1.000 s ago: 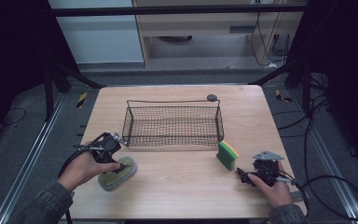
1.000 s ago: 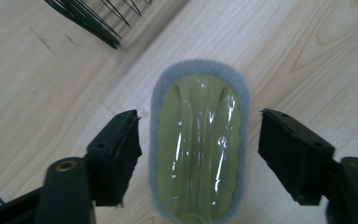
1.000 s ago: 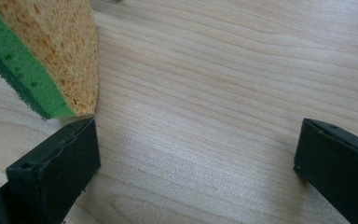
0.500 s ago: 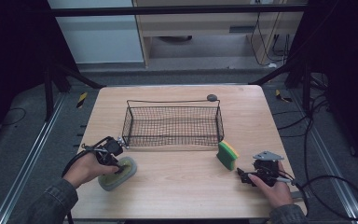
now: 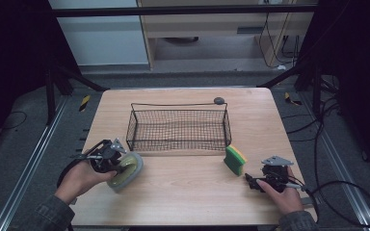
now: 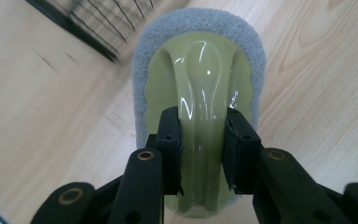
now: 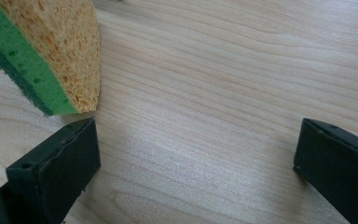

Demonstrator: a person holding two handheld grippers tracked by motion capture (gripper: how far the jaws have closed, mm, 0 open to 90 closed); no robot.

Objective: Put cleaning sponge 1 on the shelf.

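Your left tongs (image 6: 203,140) have just closed and now pinch the scrubber (image 6: 200,79) by its glossy handle ridge, pad tilted up off the counter (image 5: 188,187), just beside the basket (image 5: 178,126). Your right tongs (image 7: 196,163) stand spread on bare wood, sponge (image 7: 46,51) just beyond one jaw, not touching.

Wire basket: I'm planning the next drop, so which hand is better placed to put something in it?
Left. The left gripper grips the scrubber beside the basket; the right gripper is open and holds nothing.
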